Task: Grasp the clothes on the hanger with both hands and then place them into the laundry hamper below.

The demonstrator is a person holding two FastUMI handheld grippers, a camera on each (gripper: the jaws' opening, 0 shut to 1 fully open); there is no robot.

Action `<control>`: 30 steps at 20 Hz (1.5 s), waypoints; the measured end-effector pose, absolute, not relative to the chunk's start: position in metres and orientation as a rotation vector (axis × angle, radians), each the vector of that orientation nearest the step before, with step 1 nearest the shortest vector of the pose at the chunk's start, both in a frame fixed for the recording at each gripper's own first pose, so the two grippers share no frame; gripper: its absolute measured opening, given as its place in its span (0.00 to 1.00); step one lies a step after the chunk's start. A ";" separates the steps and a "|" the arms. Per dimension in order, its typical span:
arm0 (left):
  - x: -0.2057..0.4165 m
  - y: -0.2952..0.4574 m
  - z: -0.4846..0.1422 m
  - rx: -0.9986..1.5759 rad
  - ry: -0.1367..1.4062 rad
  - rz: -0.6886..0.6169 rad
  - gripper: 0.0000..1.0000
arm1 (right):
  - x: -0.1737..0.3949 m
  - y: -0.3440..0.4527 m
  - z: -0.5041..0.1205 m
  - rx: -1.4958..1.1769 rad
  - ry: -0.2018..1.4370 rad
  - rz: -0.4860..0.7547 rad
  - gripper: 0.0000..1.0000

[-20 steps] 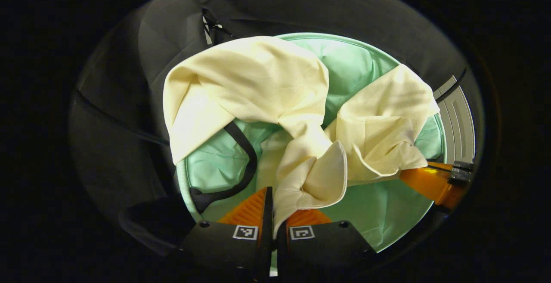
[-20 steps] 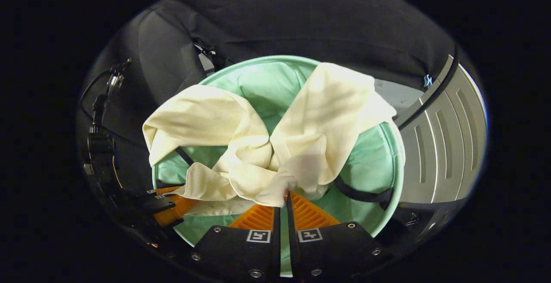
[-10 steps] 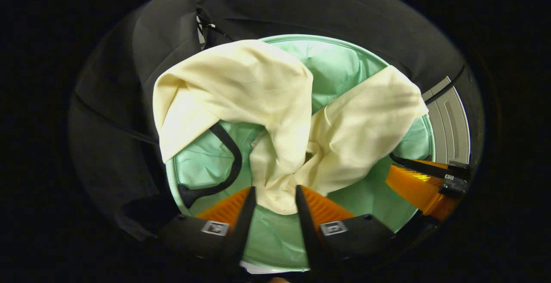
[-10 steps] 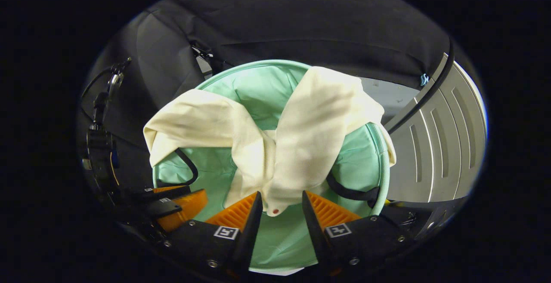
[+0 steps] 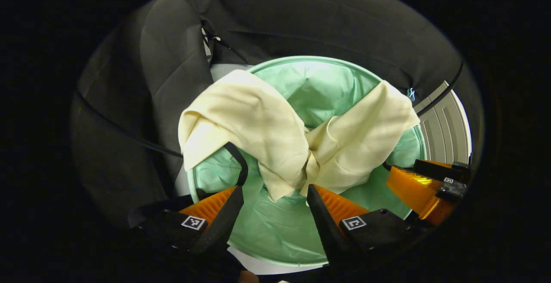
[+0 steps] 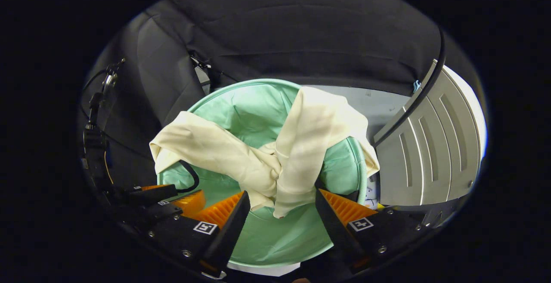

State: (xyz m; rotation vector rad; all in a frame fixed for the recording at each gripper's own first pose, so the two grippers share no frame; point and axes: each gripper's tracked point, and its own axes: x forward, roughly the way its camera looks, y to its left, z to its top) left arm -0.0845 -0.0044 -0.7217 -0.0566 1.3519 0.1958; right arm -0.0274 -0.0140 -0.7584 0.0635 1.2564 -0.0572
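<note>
A cream garment point(image 5: 275, 132) point(image 6: 275, 154) lies draped across the round mint-green laundry hamper point(image 5: 318, 81) point(image 6: 254, 106), its two ends hanging over the rim on either side and its middle sagging inside. My left gripper point(image 5: 273, 199) hovers open above the hamper's near side, fingers spread wide, nothing between them. My right gripper point(image 6: 280, 203) is likewise open just above the garment's hanging tip, not touching it. In the left gripper view the right gripper point(image 5: 424, 184) shows at the right edge; in the right gripper view the left gripper point(image 6: 168, 197) shows at the lower left.
Black straps point(image 5: 239, 162) point(image 6: 189, 175) hang inside the hamper's rim. Black cloth wall point(image 5: 301, 20) surrounds the hamper behind and to the left. A grey ribbed panel point(image 6: 430, 145) stands close on the right. A cable point(image 6: 97, 102) hangs at the left.
Both grippers went from shut on the garment to wide open and pulled back upward. The garment dropped and settled across the hamper.
</note>
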 end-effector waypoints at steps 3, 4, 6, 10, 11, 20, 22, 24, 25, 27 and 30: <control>-0.075 -0.012 -0.703 -0.048 1.313 0.158 0.99 | -0.018 -0.012 -0.736 0.065 1.219 -0.044 0.95; -0.070 -0.013 -0.696 -0.043 1.294 0.158 0.96 | -0.018 -0.014 -0.728 0.061 1.208 -0.042 0.95; -0.058 -0.014 -0.678 -0.039 1.250 0.159 1.00 | -0.011 -0.013 -0.708 0.061 1.171 -0.037 0.95; -0.038 -0.014 -0.636 -0.058 1.160 0.161 0.98 | 0.009 -0.007 -0.665 0.057 1.073 -0.028 0.95; -0.036 -0.014 -0.625 -0.064 1.131 0.164 0.99 | 0.015 -0.007 -0.654 0.053 1.050 -0.031 0.95; -0.013 0.006 -0.521 -0.067 0.900 0.214 0.99 | 0.025 -0.009 -0.602 0.086 0.967 -0.041 0.95; -0.010 0.003 -0.502 -0.097 0.851 0.215 0.99 | 0.025 -0.011 -0.597 0.099 0.954 -0.049 0.95; -0.008 0.006 -0.484 -0.104 0.810 0.214 0.99 | 0.025 -0.018 -0.587 0.084 0.937 -0.055 0.95; -0.006 0.009 -0.475 -0.098 0.787 0.218 0.98 | 0.024 -0.018 -0.581 0.084 0.926 -0.054 0.95; -0.005 0.013 -0.457 -0.088 0.750 0.207 1.00 | 0.027 -0.016 -0.565 0.112 0.898 -0.054 0.95; 0.001 0.011 -0.418 -0.095 0.687 0.195 0.98 | 0.037 -0.030 -0.540 0.096 0.840 -0.076 0.94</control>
